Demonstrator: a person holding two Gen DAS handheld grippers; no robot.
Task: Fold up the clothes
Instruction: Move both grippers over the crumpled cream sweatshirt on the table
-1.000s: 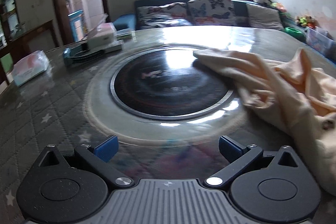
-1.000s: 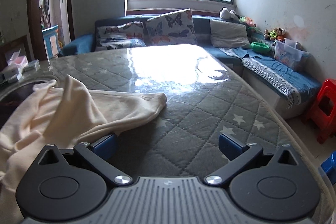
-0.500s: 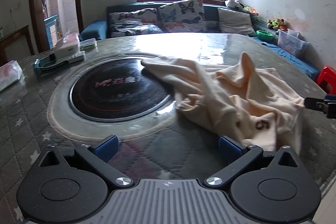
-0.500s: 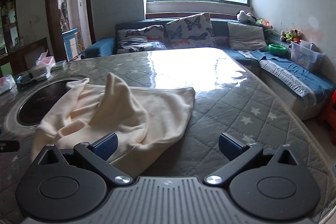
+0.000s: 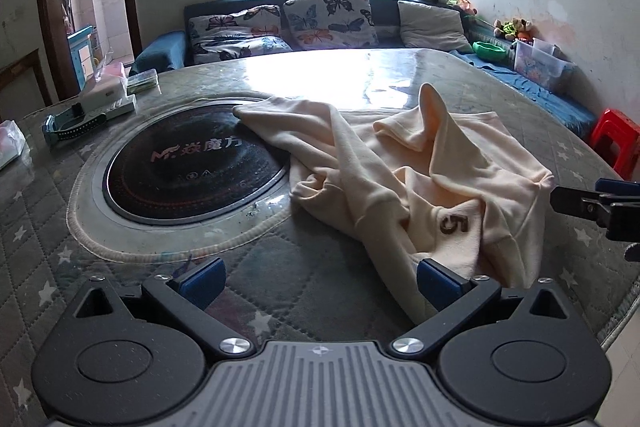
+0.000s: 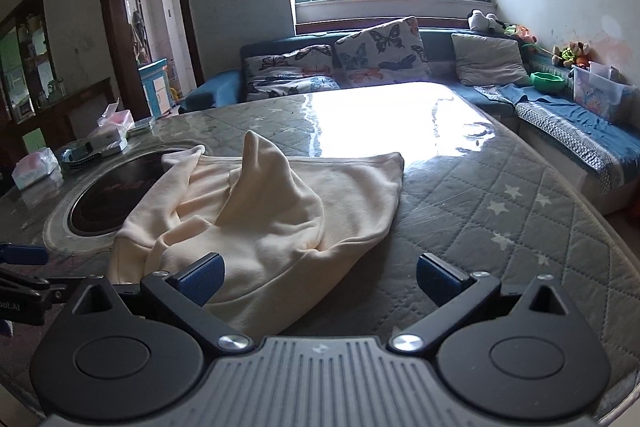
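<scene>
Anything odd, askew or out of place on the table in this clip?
The cream garment lies crumpled, one fold poking up in a peak, and a sleeve end drapes over the dark round cooktop set into the table. Otherwise nothing looks spilled or damaged. Both grippers, left and right, are open and empty.

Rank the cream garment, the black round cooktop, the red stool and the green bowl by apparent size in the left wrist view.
1. cream garment
2. black round cooktop, nearly as large
3. red stool
4. green bowl

Stool and bowl sit farther away, so their true sizes are unsure.
</scene>
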